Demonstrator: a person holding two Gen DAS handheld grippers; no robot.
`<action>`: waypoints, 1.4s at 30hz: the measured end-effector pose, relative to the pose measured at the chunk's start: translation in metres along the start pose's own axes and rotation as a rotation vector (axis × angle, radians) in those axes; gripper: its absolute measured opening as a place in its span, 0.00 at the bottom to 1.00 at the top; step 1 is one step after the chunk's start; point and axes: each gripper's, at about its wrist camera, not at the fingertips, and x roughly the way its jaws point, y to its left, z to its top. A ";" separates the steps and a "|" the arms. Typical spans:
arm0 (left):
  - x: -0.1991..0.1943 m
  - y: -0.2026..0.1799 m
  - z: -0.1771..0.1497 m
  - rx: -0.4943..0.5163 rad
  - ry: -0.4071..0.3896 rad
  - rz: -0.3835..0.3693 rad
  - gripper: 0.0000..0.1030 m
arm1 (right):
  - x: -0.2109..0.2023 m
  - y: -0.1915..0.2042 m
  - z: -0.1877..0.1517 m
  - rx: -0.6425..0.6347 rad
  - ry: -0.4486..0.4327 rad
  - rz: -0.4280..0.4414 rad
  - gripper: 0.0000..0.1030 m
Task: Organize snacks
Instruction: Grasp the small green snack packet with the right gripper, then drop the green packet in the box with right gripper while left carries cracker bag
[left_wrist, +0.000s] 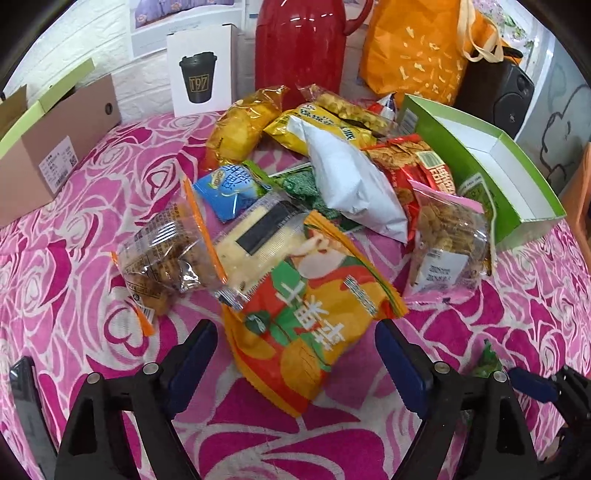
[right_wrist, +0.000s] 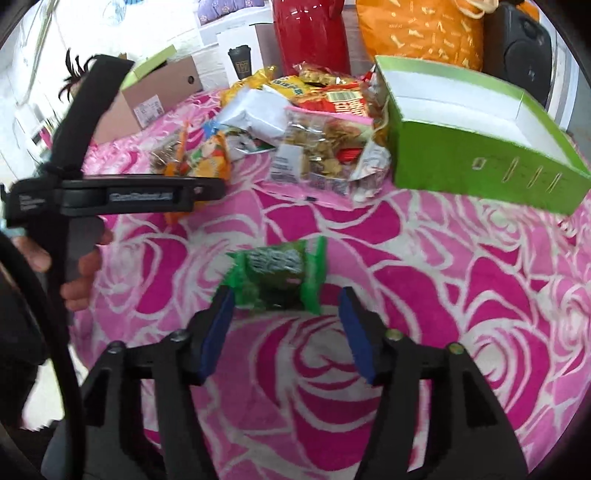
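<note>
A heap of snack bags lies on the pink rose cloth. My left gripper (left_wrist: 295, 339) is open, its blue pads either side of the near end of an orange and green snack bag (left_wrist: 314, 314). A clear bag with an orange strip (left_wrist: 166, 254) lies left of it, a clear bag with a pink strip (left_wrist: 447, 243) to its right, a white pouch (left_wrist: 351, 188) behind. My right gripper (right_wrist: 286, 306) is open, just short of a small green packet (right_wrist: 277, 277) lying alone on the cloth. An open green box (right_wrist: 476, 155) stands at the right, empty inside.
A cardboard box (left_wrist: 55, 147) sits at the left. A red thermos (left_wrist: 299, 48), an orange bag (left_wrist: 417, 48), a white cup carton (left_wrist: 201, 79) and a black speaker (left_wrist: 498, 92) stand along the back. The left gripper's handle (right_wrist: 110, 195) crosses the right wrist view.
</note>
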 end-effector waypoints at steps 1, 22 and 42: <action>0.002 0.003 0.002 -0.009 0.012 0.000 0.86 | 0.001 0.003 0.002 0.005 0.007 0.009 0.64; 0.009 -0.004 0.004 0.010 -0.030 -0.083 0.45 | 0.028 0.020 0.019 -0.014 -0.023 -0.055 0.45; -0.076 -0.120 0.100 0.179 -0.258 -0.232 0.44 | -0.053 -0.094 0.098 0.078 -0.300 -0.286 0.42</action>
